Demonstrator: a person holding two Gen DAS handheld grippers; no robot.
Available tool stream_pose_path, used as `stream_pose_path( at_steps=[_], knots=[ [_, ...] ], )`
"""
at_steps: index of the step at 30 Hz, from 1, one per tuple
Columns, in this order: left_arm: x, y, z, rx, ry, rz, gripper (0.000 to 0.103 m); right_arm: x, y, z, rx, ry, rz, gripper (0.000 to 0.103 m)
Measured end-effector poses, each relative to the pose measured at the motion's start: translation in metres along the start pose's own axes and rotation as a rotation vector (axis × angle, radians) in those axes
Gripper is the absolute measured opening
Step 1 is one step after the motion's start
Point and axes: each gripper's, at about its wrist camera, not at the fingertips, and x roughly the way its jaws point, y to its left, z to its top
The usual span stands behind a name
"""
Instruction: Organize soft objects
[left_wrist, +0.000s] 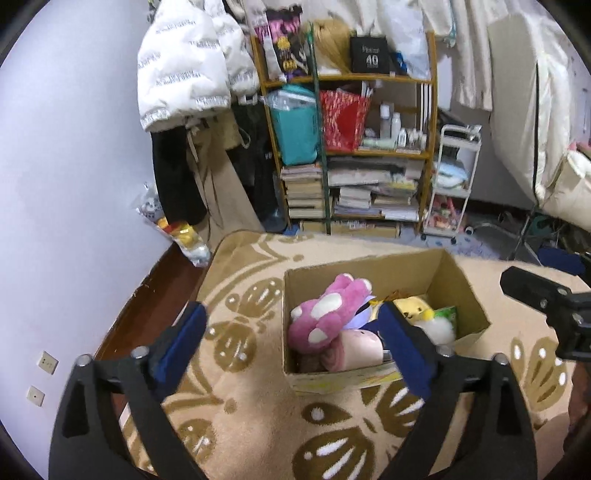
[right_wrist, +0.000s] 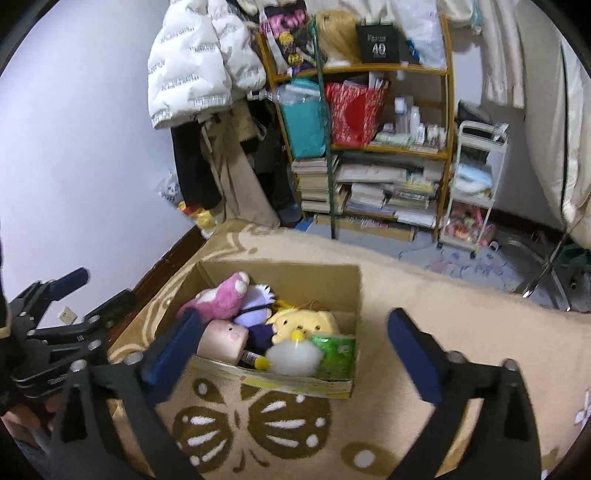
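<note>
An open cardboard box (left_wrist: 458, 291) (right_wrist: 332, 280) stands on the beige carpet and holds several plush toys: a pink one (left_wrist: 328, 314) (right_wrist: 221, 297), a yellow one (left_wrist: 412, 308) (right_wrist: 303, 321), a pale pink roll (left_wrist: 360, 349) (right_wrist: 223, 338), a white fluffy one (right_wrist: 295, 354) and a green packet (right_wrist: 338, 354). My left gripper (left_wrist: 291, 332) is open and empty, hovering over the box's near left side. My right gripper (right_wrist: 291, 339) is open and empty above the box's near edge. Each gripper shows at the other view's side edge.
The beige carpet (left_wrist: 258, 417) (right_wrist: 424, 295) with brown leaf patterns covers the floor. Behind it stand a wooden shelf (left_wrist: 354, 147) of books and bags, hanging coats (left_wrist: 184, 74), a white trolley (left_wrist: 450, 184) and a bed (left_wrist: 569, 184) at right. A wall is at left.
</note>
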Motion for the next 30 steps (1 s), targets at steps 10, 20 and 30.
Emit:
stream_pose_path(
  at_steps=[10,20,30],
  knots=[
    [-0.086,0.022,0.003,-0.098,-0.135,0.029,0.103,-0.07,0.008,0.002,-0.06,-0.126,0.004,0.103],
    [-0.152,0.023,-0.013,-0.097,-0.254,0.071,0.103,-0.127,0.026,-0.009,-0.123,-0.205,0.027,0.103],
    [-0.182,0.014,-0.062,-0.137,-0.348,0.053,0.103,-0.157,0.039,-0.044,-0.152,-0.246,0.032,0.103]
  ],
)
